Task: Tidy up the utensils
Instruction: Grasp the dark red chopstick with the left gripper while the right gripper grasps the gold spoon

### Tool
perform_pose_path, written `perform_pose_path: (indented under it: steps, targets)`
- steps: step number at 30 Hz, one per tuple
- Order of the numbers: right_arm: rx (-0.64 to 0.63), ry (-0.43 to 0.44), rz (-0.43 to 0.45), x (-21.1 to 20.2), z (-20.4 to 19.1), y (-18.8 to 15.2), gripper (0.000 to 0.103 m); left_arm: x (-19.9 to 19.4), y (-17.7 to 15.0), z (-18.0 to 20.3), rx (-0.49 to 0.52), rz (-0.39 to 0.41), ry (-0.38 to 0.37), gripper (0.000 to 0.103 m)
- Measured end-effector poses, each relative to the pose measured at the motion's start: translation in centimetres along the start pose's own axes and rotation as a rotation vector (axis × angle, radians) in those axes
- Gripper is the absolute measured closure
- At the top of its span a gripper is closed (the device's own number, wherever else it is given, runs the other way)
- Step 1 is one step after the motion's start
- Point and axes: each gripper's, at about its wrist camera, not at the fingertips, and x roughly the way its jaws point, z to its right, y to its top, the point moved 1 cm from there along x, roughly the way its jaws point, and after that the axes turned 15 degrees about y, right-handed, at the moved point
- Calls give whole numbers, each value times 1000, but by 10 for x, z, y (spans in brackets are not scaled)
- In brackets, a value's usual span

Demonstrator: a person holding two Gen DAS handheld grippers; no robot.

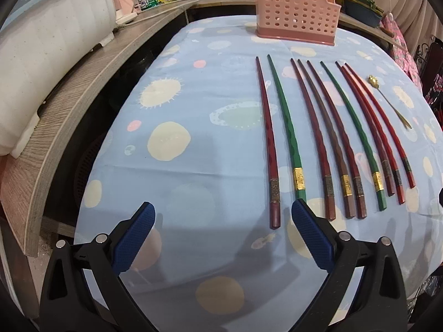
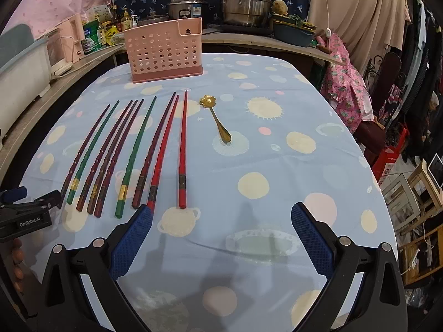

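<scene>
Left wrist view looks down a counter (image 1: 193, 138) covered with a pale blue cloth dotted with cream and pink circles. The left claw (image 1: 223, 215) hangs just above the cloth with its blue pads spread wide, holding nothing. Just beyond it lie nine chopsticks (image 1: 326, 138) side by side, thick banded ends nearest the claw, thin tips pointing away. Two are green, the rest dark red, brown or bright red. The leftmost dark red chopstick (image 1: 267, 144) ends between the two pads but touches neither. To the right of the row, apart from it, a small gold spoon (image 1: 389, 101) lies on the cloth. At the far end stands a pink perforated utensil holder (image 1: 296, 13), upright and apart from the chopsticks.

In the right wrist view, the right claw (image 2: 221, 215) is likewise wide open and empty above the cloth, nearest the bright red chopstick (image 2: 182, 149).
</scene>
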Motion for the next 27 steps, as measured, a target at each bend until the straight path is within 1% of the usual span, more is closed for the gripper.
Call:
perform_pose_path:
  steps: [3, 5, 10, 12, 14, 17, 18, 20, 21, 22, 23, 24, 25, 26, 27]
  targets:
    - [0, 1, -1, 4, 1, 5, 7, 6, 3, 1, -7, -11, 3, 9]
    - [0, 4, -2, 7, 1, 7, 7, 9, 4, 0, -8, -17, -1, 14]
    - [3, 7, -8, 13, 2, 11, 7, 14, 6, 0, -13, -29, -17, 18]
    - [13, 15, -12, 16, 4, 14, 7, 14, 6, 1, -16, -27, -24, 22]
    - [34, 35, -14, 19, 7, 17, 7, 13, 6, 1, -18, -31, -47, 32]
    - [34, 18, -9, 25, 11, 23, 7, 11, 7, 3, -20, -41, -82, 42]
    - [35, 17, -8, 27, 13, 25, 7, 11, 8, 4, -18, -41, -89, 44]
    - [37, 14, -8, 32, 16, 30, 7, 9, 8, 5, -16, -40, -101, 54]
    - [38, 11, -7, 34, 18, 32, 7, 9, 8, 4, -19, -42, -110, 57]
    - [39, 9, -4, 36, 20, 35, 7, 8, 9, 3, -22, -46, -123, 64]
    - [42, 7, -2, 38, 23, 37, 7, 8, 10, 2, -25, -50, -133, 74]
    - [48, 8, -3, 40, 25, 40, 9, 8, 10, 2, -27, -54, -141, 79]
    - [54, 12, -2, 43, 28, 43, 12, 9, 11, 0, -32, -63, -153, 87]
    - [59, 16, -1, 47, 31, 47, 13, 10, 12, 0, -34, -66, -160, 92]
    - [66, 17, -3, 50, 34, 49, 15, 11, 12, -1, -34, -69, -169, 94]
